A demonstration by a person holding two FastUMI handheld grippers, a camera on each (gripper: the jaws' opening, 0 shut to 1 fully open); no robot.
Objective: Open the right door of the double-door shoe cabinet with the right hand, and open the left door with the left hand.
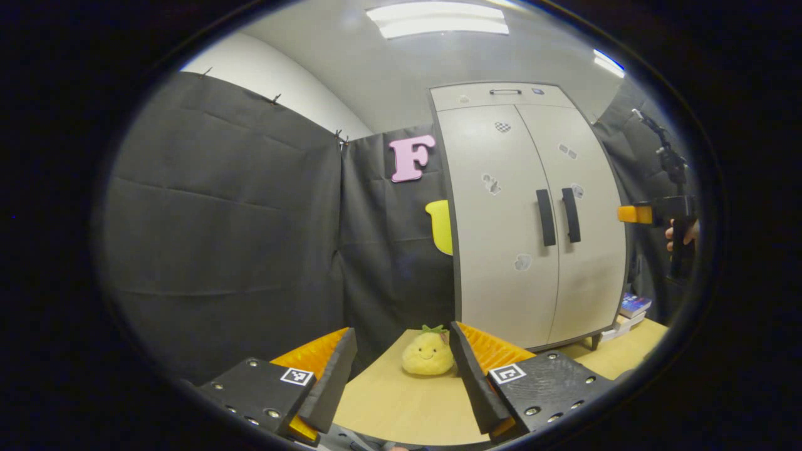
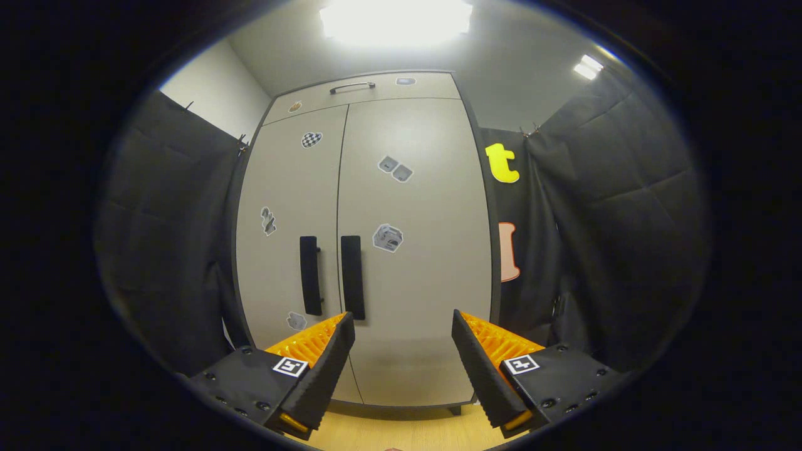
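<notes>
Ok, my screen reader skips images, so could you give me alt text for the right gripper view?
A pale grey double-door shoe cabinet stands close ahead with both doors shut, its two black vertical bar handles side by side at the centre seam. The right tongs are open in the foreground, holding nothing, above a light wooden floor; black cloth hangs on either side.

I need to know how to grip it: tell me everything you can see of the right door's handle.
The right door's handle is a dark, straight vertical bar, fixed on the pale right door close to its inner edge, beside the left door's matching handle. It looks like matte plastic or metal. Nothing touches it; the right gripper is open, short of it.
</notes>
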